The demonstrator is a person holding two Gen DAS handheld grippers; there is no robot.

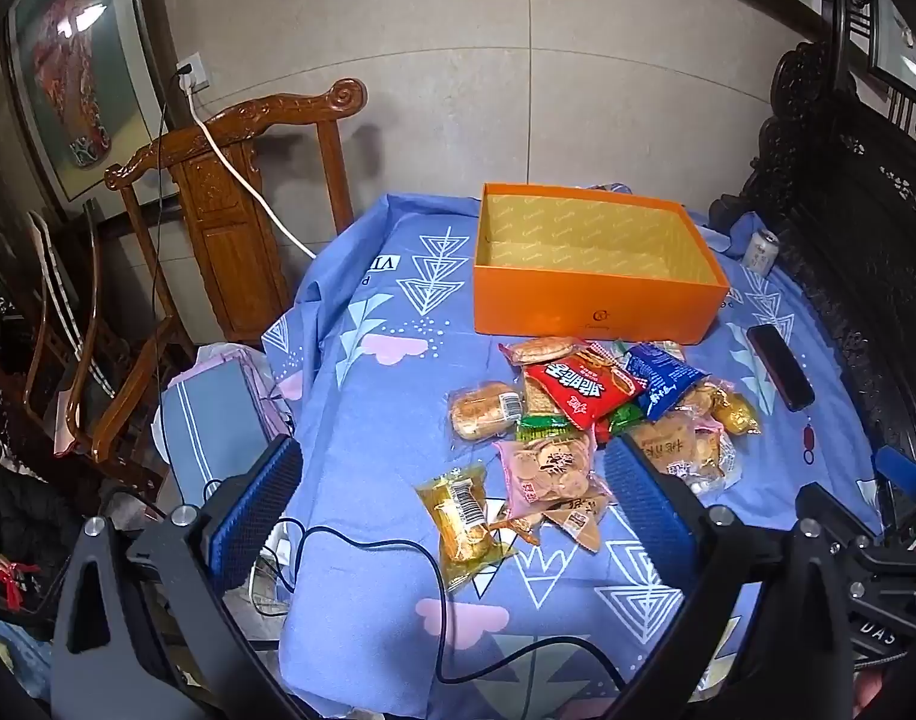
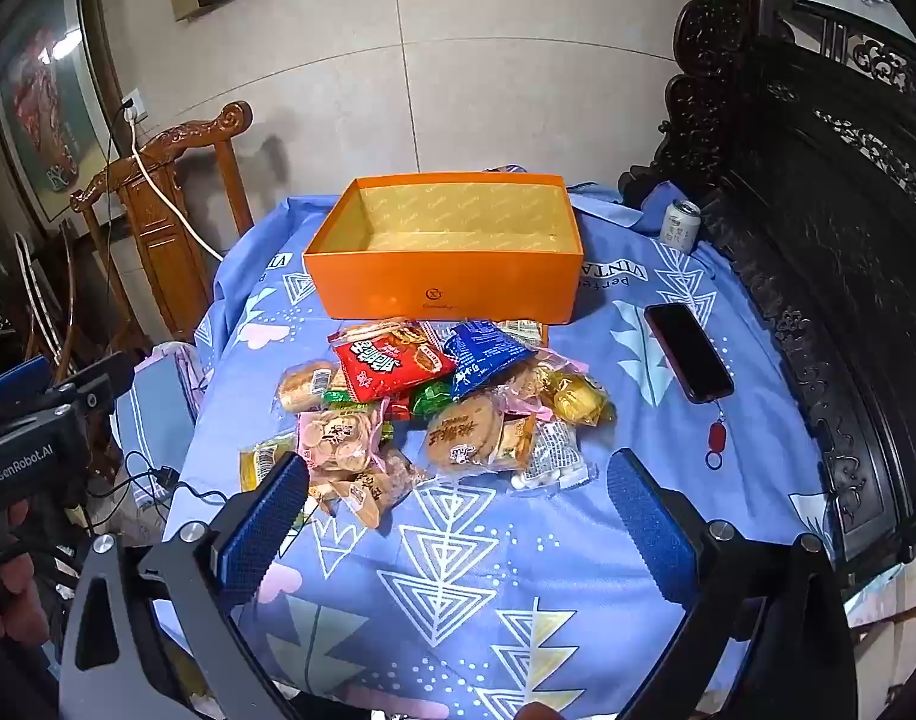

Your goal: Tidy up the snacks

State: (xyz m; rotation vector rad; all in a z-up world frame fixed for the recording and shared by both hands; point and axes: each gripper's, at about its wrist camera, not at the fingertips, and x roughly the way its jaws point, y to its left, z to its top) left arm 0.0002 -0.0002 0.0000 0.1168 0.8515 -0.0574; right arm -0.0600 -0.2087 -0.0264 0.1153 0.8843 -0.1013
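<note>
We held the left claw (image 1: 452, 510) spread wide above the near part of the surface (image 1: 368, 420), nothing between its blue pads (image 1: 260, 510), and the right claw (image 2: 458, 516) was just as wide and equally empty over the near middle of the blue patterned cloth. Between the left claw's pads, in its own view, lay a yellow packet with a barcode label (image 1: 461, 516), set a little apart on the near left edge of the snack pile (image 1: 590, 414), and a black cable (image 1: 434, 576) curled across the cloth just beside it. The pile itself sat in the middle of the surface, just beyond both claws: a pink bag of round crackers (image 2: 338, 435), a clear-wrapped bun (image 2: 305, 387) at the left, a red packet (image 2: 392, 369) and a blue packet (image 2: 485, 357) on top toward the far side, a large round biscuit pack (image 2: 464, 438) at the near right, and a gold-wrapped piece (image 2: 578, 399) at the right end. Just beyond the pile, touching or nearly touching its far edge, stood the open orange box (image 2: 446, 288), with nothing in what we could see of its inside. Right of the pile lay a dark phone (image 2: 689, 351) with a red tag (image 2: 716, 438) near its near end, and a drink can (image 2: 680, 225) stood at the far right corner. A carved wooden chair (image 1: 230, 192) stood off the far left of the surface.
</note>
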